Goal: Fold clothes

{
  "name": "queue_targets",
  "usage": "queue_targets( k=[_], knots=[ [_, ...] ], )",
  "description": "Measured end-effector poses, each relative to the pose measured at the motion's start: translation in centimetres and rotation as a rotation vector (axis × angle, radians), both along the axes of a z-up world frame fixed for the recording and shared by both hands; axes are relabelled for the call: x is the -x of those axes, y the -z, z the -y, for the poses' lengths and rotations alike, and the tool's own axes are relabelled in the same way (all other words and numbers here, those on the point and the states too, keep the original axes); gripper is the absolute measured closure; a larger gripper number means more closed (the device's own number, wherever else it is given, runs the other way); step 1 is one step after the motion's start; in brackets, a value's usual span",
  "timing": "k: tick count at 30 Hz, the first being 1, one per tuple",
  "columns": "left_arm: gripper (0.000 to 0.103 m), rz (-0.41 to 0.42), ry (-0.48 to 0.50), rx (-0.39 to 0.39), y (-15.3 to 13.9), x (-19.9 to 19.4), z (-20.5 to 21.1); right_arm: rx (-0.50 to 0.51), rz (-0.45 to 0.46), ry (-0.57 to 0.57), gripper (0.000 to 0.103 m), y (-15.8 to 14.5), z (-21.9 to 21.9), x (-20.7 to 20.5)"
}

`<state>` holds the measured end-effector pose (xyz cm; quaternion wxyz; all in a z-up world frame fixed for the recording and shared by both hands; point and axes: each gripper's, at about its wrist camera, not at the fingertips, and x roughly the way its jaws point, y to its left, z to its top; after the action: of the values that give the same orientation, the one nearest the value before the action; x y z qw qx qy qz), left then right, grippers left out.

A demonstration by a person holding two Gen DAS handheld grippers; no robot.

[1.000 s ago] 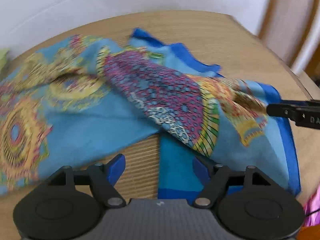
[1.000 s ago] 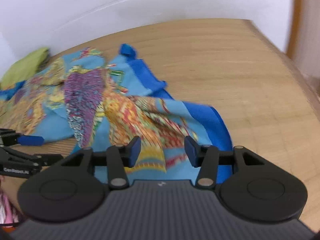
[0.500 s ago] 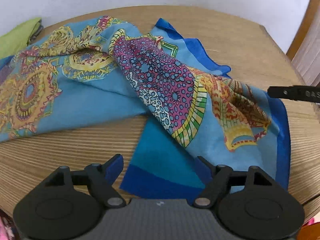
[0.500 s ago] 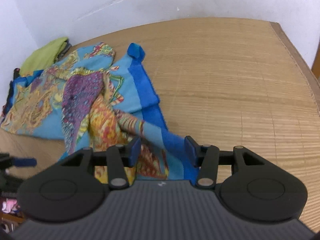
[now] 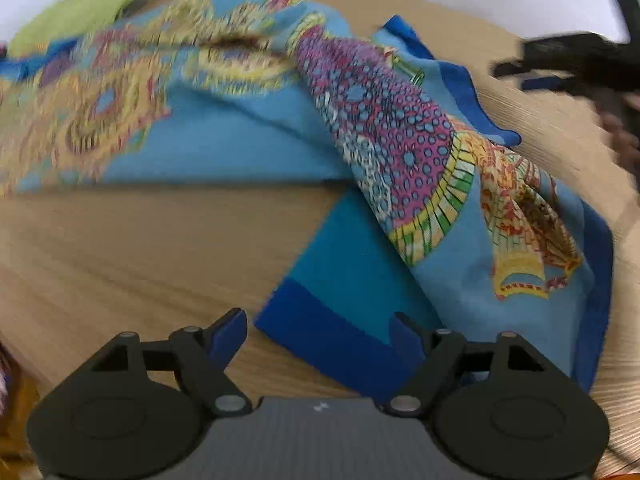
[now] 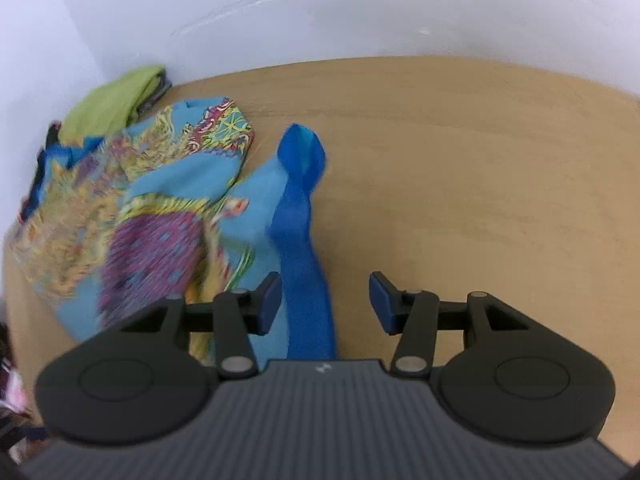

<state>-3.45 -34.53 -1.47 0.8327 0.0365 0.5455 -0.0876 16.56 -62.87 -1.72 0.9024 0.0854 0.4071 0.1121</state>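
Observation:
A blue scarf [image 5: 240, 152] with yellow, purple and red patterns lies crumpled across the tan table [image 5: 120, 260]. My left gripper [image 5: 318, 332] is open just above the scarf's dark blue near corner [image 5: 332, 332], which lies between the fingers without the pads pressing on it. In the right wrist view the scarf [image 6: 168, 208] spreads to the left. Its dark blue border strip [image 6: 300, 240] runs toward my right gripper [image 6: 325, 300], which is open over it, the strip nearer the left finger. The right gripper [image 5: 560, 64] shows blurred at the top right of the left wrist view.
A folded green cloth [image 6: 116, 100] sits by the white wall at the back left, also seen as the green cloth [image 5: 76, 12]. Bare table [image 6: 480, 160] stretches to the right of the scarf. Pink fabric [image 6: 12, 392] shows beyond the table's left edge.
My right gripper has swept along the scarf from its near right fold to the blue border on the far side. The left view has rolled and drawn back over the near blue corner.

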Motion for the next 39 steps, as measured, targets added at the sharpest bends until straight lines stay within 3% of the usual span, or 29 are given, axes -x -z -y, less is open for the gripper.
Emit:
queue_targets(
  k=[5, 9, 10, 11, 13, 17, 27, 32, 36, 39],
  knots=[
    [0.023, 0.002, -0.073, -0.010, -0.3, 0.7, 0.2, 0.103, -0.008, -0.075, 0.053, 3.3, -3.8, -7.5],
    [0.023, -0.003, -0.111, -0.003, -0.4, 0.7, 0.8, 0.126, 0.032, -0.094, 0.054, 4.5, -5.5, -10.2],
    [0.023, -0.007, -0.114, 0.004, -0.4, 0.7, 1.0, 0.122, 0.041, -0.124, 0.093, 4.4, -5.9, -10.3],
    [0.023, -0.010, -0.116, 0.011, -0.4, 0.7, 1.2, 0.115, 0.053, -0.132, 0.099, 4.2, -6.0, -10.2],
    [0.023, -0.001, -0.112, 0.005, -0.6, 0.8, 2.0, 0.089, 0.084, -0.076, 0.099, 2.8, -5.0, -9.3],
    [0.023, 0.003, -0.101, -0.003, -0.6, 0.9, 2.9, 0.051, 0.161, 0.175, 0.099, -0.6, 1.0, -5.8],
    [0.023, 0.001, -0.070, -0.006, 0.0, 1.4, 3.4, 0.296, 0.134, 0.688, 0.099, -0.5, 14.9, 4.6],
    [0.023, 0.002, -0.062, -0.008, 0.3, 1.7, 2.9, 0.301, 0.083, 0.796, 0.096, 0.0, 19.2, 9.1],
    [0.023, 0.045, -0.061, -0.054, 0.0, 1.5, 1.6, 0.130, 0.016, 0.736, 0.090, 0.0, 20.5, 11.4],
    [0.023, 0.075, -0.084, -0.060, -0.3, 0.6, 0.3, 0.055, 0.040, 0.692, 0.066, -0.3, 20.2, 13.4]
  ],
)
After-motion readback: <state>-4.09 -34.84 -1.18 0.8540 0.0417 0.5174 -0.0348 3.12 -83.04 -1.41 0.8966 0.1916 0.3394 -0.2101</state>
